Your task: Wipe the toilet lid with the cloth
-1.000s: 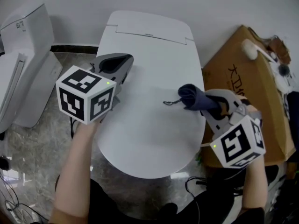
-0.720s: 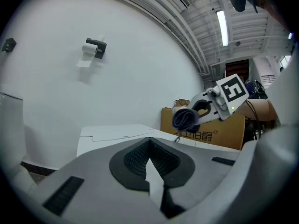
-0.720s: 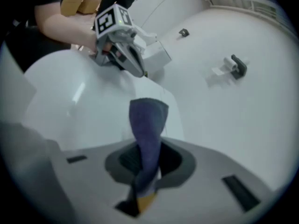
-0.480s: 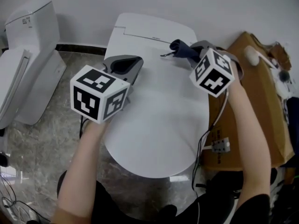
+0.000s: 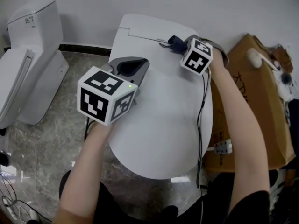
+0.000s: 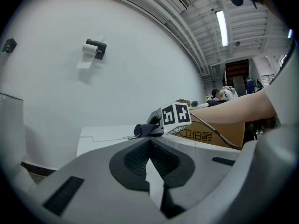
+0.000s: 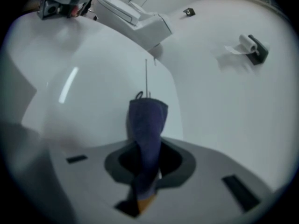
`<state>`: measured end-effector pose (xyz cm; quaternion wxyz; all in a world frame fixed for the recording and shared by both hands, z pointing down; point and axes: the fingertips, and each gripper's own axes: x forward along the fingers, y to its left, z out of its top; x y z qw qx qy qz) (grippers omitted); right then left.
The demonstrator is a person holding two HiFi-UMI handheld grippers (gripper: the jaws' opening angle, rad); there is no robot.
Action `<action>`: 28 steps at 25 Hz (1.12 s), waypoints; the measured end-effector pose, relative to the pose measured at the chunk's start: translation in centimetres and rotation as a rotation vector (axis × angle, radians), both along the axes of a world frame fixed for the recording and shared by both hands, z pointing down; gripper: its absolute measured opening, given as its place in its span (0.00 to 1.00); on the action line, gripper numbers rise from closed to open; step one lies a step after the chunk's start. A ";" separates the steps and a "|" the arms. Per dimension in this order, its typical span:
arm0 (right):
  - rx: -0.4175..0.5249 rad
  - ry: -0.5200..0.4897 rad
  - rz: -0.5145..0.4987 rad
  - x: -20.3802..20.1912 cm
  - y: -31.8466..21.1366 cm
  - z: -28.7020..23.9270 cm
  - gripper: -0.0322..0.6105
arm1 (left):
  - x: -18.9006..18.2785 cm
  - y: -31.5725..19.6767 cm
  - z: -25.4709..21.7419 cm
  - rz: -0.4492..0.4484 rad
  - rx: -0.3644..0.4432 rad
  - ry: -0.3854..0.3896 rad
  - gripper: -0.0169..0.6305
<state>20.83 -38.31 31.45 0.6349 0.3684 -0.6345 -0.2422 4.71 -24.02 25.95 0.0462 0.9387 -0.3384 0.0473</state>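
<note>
The white toilet lid (image 5: 163, 111) lies closed below me. A dark blue cloth (image 5: 176, 41) rests on the back of the lid near the hinge, and my right gripper (image 5: 183, 44) is shut on it. In the right gripper view the cloth (image 7: 147, 122) hangs out from between the jaws onto the lid (image 7: 79, 92). My left gripper (image 5: 132, 65) hovers over the lid's left edge, shut with nothing in it. In the left gripper view, the cloth (image 6: 142, 129) and the right gripper's marker cube (image 6: 176, 115) show beyond the closed pads.
A second white toilet (image 5: 29, 64) stands at the left on the marble floor (image 5: 51, 148). A cardboard box (image 5: 259, 106) sits close against the lid's right side. A cable (image 5: 202, 120) trails from the right gripper. A paper holder (image 7: 251, 45) hangs on the wall.
My right gripper has carried the cloth from the lid's right middle up to the back edge near the hinge. The left gripper has shifted slightly right.
</note>
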 end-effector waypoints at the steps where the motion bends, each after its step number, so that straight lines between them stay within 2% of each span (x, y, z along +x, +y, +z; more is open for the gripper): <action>1: -0.010 0.002 0.003 0.1 -0.3 0.3 0.15 | 0.0 0.0 0.0 0.000 0.001 0.001 0.05; 13: -0.129 0.041 -0.010 -0.2 0.8 2.1 0.15 | -0.1 0.0 0.0 0.003 0.002 0.002 0.05; 28: -0.153 0.032 -0.043 -1.0 3.6 2.3 0.15 | -0.2 0.0 0.1 0.003 -0.003 -0.002 0.05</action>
